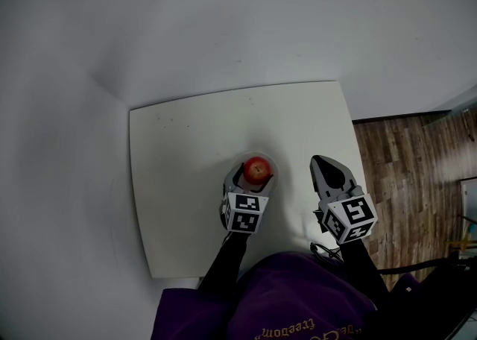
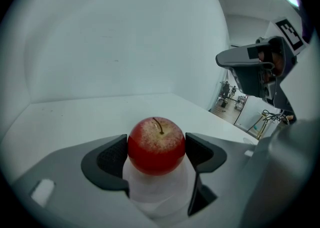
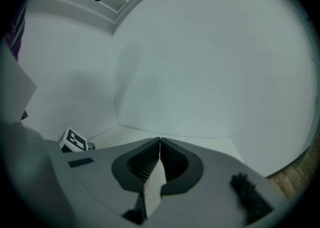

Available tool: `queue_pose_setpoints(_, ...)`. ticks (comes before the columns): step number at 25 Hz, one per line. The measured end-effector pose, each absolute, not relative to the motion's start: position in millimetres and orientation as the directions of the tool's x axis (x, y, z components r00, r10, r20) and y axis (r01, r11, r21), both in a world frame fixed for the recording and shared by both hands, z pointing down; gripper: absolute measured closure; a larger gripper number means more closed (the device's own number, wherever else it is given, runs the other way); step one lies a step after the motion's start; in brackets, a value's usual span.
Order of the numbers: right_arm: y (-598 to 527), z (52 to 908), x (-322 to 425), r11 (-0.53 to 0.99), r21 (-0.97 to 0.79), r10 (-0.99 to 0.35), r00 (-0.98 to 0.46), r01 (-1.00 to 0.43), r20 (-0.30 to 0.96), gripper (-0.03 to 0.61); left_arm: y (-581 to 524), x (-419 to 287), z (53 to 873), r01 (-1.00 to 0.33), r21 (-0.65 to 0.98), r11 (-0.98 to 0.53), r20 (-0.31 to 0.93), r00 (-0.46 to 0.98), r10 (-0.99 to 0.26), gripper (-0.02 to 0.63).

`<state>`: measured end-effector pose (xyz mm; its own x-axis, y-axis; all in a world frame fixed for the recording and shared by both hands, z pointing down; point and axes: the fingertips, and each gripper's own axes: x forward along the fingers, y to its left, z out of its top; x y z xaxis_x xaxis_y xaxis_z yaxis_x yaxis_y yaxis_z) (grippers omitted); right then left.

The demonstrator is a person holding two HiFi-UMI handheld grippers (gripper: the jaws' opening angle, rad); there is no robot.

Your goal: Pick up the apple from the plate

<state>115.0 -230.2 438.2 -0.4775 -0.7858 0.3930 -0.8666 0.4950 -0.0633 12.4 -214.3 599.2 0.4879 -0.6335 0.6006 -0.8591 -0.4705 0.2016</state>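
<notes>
**A:** The left gripper (image 1: 251, 180) is right at the plate (image 1: 241, 159), its jaws clamped on either flank of the apple (image 2: 156, 145). Both dark pads press against its sides.

**B:** It's gripped at the widest part with the stem up. That's a sensible hold, I'd say, since a round fruit won't squirt out that way.

**A:** The apple is over the middle of the plate. Whether it has cleared the dish, I can't tell.

**B:** And the right gripper (image 1: 319, 161)?

**A:** It's parked just right of the plate, jaws pressed together on nothing. By my reading it's keeping out of the way, because this is a one-handed job. The white table (image 1: 179, 182) lies under the plate.

**B:** Give me the apple.

**A:** It's deep glossy red round the sides, with pale yellow speckling on the crown and a short brown stem standing in the dimple. From here it looks firm, with no bruise showing.
</notes>
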Motion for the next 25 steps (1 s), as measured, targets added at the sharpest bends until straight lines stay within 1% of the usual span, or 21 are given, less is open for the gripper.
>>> queue_pose_setpoints(16, -228.6, 436.2, 111.9, 0.5, -0.066, -0.787, -0.485, -0.864, 0.381, 0.566, -215.9, 6.2, 572.8, -0.859, 0.205, -0.469, 0.54, 0.499, -0.678, 0.252)
queue_pose_setpoints(25, -222.0, 433.4, 104.9, 0.513, -0.071, -0.786, -0.501, -0.856, 0.362, 0.567, -207.1, -7.3, 542.1, -0.877, 0.222, -0.427, 0.475, 0.479, -0.738, 0.252)
